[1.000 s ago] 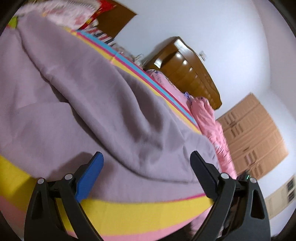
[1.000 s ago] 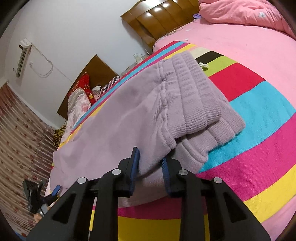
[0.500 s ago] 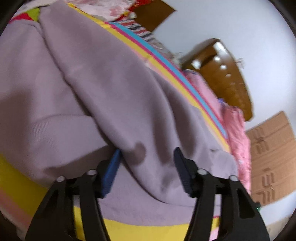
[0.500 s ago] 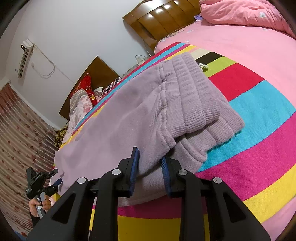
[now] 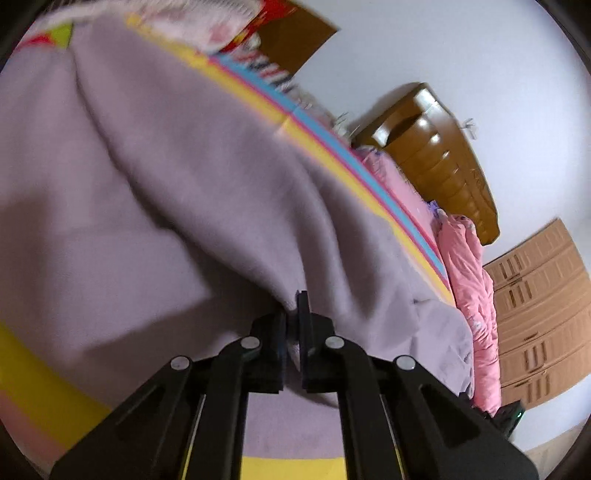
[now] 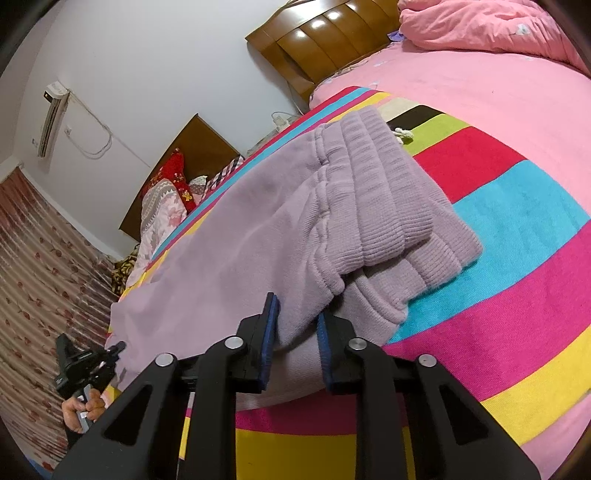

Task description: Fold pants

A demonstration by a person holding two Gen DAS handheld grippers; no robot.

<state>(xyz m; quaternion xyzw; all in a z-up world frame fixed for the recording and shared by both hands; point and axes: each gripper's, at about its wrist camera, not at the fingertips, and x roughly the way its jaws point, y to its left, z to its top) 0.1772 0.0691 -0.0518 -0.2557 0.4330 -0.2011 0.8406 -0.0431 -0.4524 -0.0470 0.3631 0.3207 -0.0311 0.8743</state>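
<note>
Lilac knit pants (image 6: 258, 229) lie spread on a striped blanket (image 6: 498, 295) on the bed, with the ribbed waistband (image 6: 391, 195) at the right. My right gripper (image 6: 295, 325) is shut on the near edge of the pants beside the waistband. In the left wrist view my left gripper (image 5: 292, 314) is shut on a raised fold of the pants (image 5: 184, 177) at the leg end. The left gripper also shows small at the far left of the right wrist view (image 6: 88, 362), held in a hand.
A pink quilt (image 6: 480, 26) and a wooden headboard (image 6: 325, 40) lie beyond the waistband. Pillows (image 6: 166, 199) are piled against a second headboard. A wardrobe (image 5: 535, 314) stands by the wall. A patterned curtain (image 6: 37, 277) hangs at the left.
My left gripper moved in onto the pant fold and closed from wide open to shut on it. My right gripper kept its hold and barely moved.
</note>
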